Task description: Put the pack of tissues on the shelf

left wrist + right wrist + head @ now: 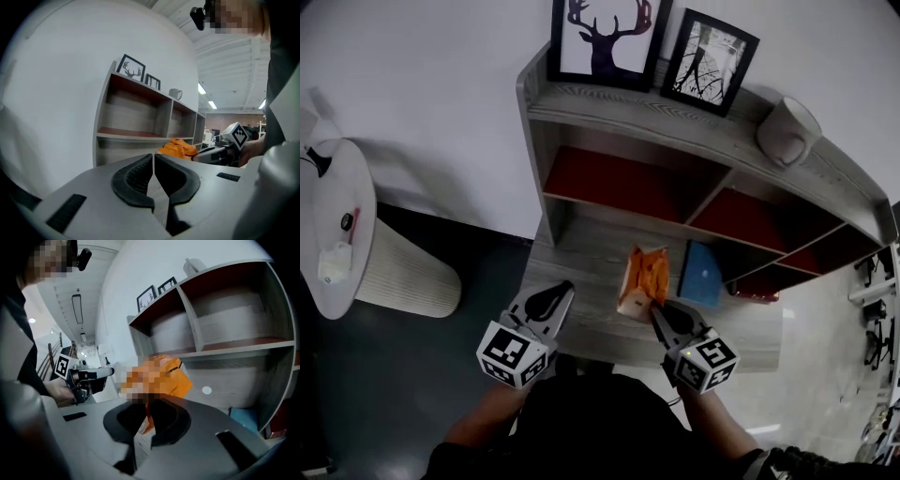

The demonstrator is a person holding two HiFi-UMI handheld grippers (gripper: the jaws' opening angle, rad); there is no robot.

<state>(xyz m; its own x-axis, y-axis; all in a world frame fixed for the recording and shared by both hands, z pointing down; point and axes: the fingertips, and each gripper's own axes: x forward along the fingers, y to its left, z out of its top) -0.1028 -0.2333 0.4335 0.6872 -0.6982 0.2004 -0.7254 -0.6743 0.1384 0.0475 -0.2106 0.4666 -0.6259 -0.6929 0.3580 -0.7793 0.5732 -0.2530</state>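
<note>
The pack of tissues point(643, 279) is a crinkled orange plastic packet with a pale printed end. It is held up over the lower board of the grey shelf point(675, 122). The right gripper point(659, 314) pinches its near edge and points at the shelf, tipped slightly down. The left gripper point(562, 291) is alongside, jaws pressed together on nothing.
</note>
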